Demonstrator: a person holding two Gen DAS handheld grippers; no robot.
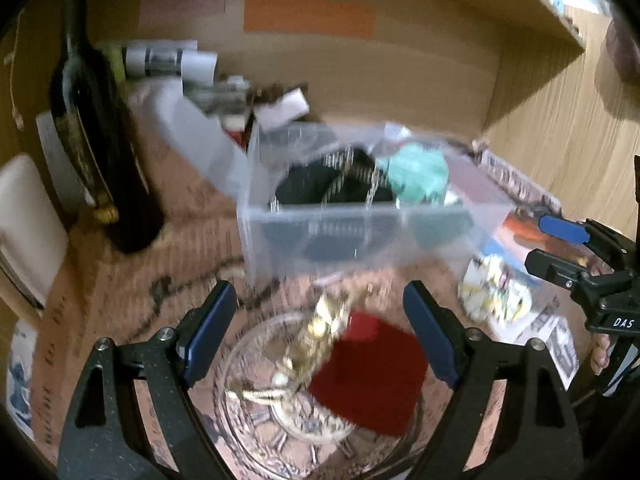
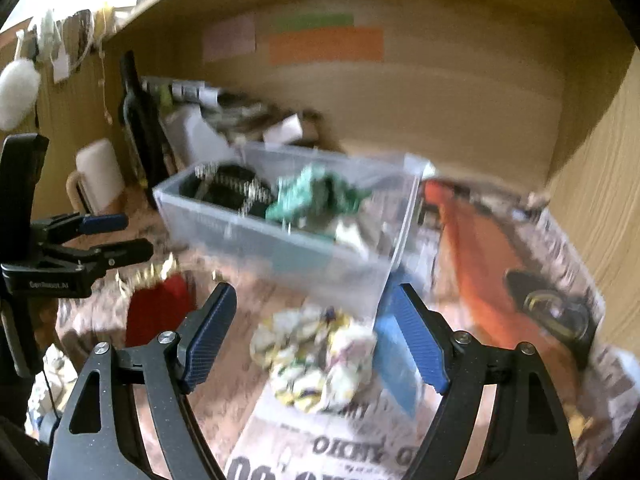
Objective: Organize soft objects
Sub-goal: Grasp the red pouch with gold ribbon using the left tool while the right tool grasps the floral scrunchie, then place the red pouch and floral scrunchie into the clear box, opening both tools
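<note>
**Both grippers spread wide over loose soft items**

The left gripper (image 1: 320, 336) hangs with its jaws wide apart and nothing between them, above a glass dish (image 1: 248, 360). A red cloth (image 1: 370, 376) lies over the dish's right side, with a gold trinket (image 1: 320, 332) beside it; blur hides what the trinket is.

The right gripper (image 2: 316, 336) is also spread apart and empty. A pale floral scrunchie (image 2: 316, 360) lies on the newspaper (image 2: 344, 440) between and just ahead of its fingers; whether they touch it cannot be told.

Behind both sits a clear bin (image 2: 280, 240) on the worktop (image 1: 120, 280). It holds a black item (image 2: 228, 188) at the left and a green scrunchie (image 2: 304, 196) to its right. The bin's near right corner is just beside the floral scrunchie.

A dark bottle (image 1: 92, 140) stands left of the bin, with a white mug (image 2: 100, 176) near it.
</note>
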